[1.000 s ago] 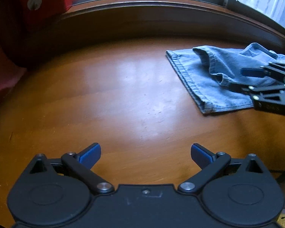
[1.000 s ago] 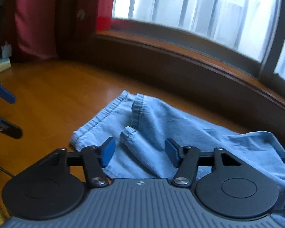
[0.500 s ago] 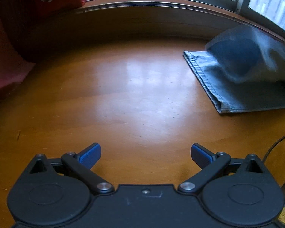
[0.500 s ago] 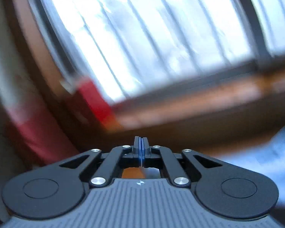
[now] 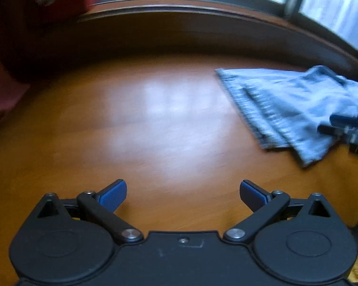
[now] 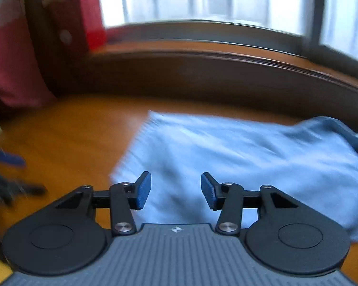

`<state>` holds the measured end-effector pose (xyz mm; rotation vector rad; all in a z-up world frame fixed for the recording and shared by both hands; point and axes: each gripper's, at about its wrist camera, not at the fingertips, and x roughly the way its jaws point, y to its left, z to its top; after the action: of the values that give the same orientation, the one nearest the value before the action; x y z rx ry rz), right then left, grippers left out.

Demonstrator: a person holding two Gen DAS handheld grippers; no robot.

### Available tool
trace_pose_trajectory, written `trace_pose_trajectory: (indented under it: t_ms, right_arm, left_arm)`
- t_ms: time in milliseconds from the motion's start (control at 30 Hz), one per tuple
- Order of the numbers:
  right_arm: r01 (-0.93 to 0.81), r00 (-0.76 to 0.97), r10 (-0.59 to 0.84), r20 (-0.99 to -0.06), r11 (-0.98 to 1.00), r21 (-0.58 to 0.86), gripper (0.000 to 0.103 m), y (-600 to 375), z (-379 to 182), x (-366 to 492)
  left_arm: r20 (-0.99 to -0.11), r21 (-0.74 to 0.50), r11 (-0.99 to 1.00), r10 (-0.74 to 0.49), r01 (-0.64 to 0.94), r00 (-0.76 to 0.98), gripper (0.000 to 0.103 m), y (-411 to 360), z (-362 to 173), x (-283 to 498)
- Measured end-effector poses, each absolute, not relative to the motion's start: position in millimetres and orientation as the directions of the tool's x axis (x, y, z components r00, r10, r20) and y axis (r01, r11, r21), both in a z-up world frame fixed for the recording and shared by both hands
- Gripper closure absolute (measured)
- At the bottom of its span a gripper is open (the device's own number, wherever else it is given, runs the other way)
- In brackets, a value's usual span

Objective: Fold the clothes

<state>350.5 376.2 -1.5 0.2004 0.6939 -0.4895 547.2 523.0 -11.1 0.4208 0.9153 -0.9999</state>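
Jeans [image 6: 238, 157] fill the right view; left view shows mostly table [image 5: 155, 124].

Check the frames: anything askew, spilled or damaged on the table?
Nothing spilled or damaged. The light blue denim garment lies on the wooden table half folded; one layer sits skewed across the other, so its lower corner pokes past the edge beneath. Both views are motion-blurred.
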Motion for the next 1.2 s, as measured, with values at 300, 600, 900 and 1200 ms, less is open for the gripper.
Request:
trace_pose_trajectory:
  t_ms: [300,600,900,1200]
  right_arm:
    - [0.214,0.721,-0.325,-0.612,0.944,-0.250,0.041,412,-10,321]
    - [0.053,0.702,-0.116,-0.703,0.992,-0.111,0.049,399,-22,347]
    - [0.320,0.846,0.045,-0.531,0.754,0.573,0.087,313,-9,307]
    - [0.155,0.987,-0.100,-0.129,0.824,0.545,0.091,323,120,302]
  left_arm:
    - [-0.810,-0.067,0.394,-0.558,0.917,0.181,0.002,476,-11,517]
    - [-0.828,-0.040,0.475,-0.508,0.879,0.237,0.002,484,-12,519]
    - [-0.837,-0.023,0.542,-0.470,0.840,0.280,0.002,491,-14,526]
    - [-0.846,-0.014,0.570,-0.445,0.822,0.294,0.002,498,-18,527]
